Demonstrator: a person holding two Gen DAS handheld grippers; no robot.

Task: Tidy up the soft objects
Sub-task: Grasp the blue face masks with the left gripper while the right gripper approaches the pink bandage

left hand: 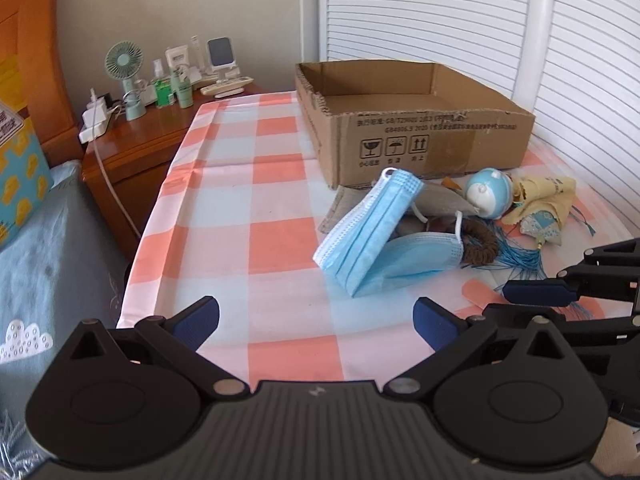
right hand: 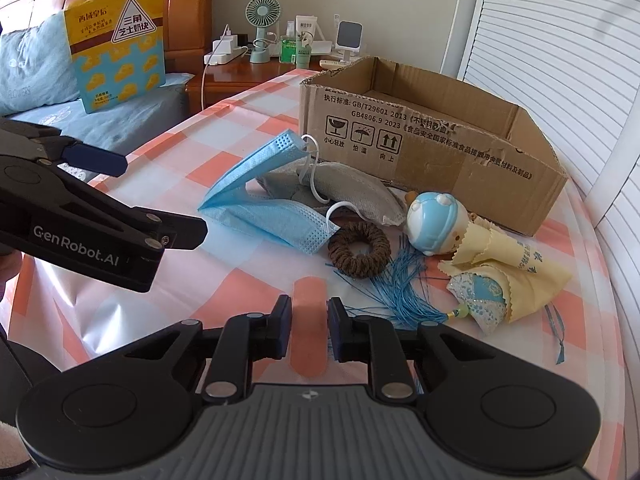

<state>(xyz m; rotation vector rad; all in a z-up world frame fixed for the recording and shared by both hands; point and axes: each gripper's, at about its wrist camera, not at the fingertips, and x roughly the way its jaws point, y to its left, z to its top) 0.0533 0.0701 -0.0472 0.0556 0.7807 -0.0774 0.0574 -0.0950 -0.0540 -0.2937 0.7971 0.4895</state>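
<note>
A pile of soft things lies in front of an open cardboard box (left hand: 420, 136) (right hand: 440, 148): a folded blue face mask (left hand: 372, 236) (right hand: 260, 204), a grey pouch (right hand: 348, 192), a brown scrunchie (right hand: 359, 249) (left hand: 480, 240), a blue-and-white round toy (right hand: 434, 222) (left hand: 490, 192), a yellow cloth (right hand: 508, 268) (left hand: 540, 200) over a blue sachet with a tassel (right hand: 400, 292). My left gripper (left hand: 316, 322) is open, near the mask. My right gripper (right hand: 309, 326) is narrowly open, its fingers either side of a pink bandage strip (right hand: 308, 320) on the cloth.
The checked tablecloth (left hand: 240, 208) covers the table. A wooden nightstand (left hand: 136, 136) with a small fan (left hand: 126, 76), bottles and a power strip stands at the back left. A bed with a yellow snack bag (right hand: 116, 44) is to the left. White slatted doors (left hand: 440, 8) stand behind the box.
</note>
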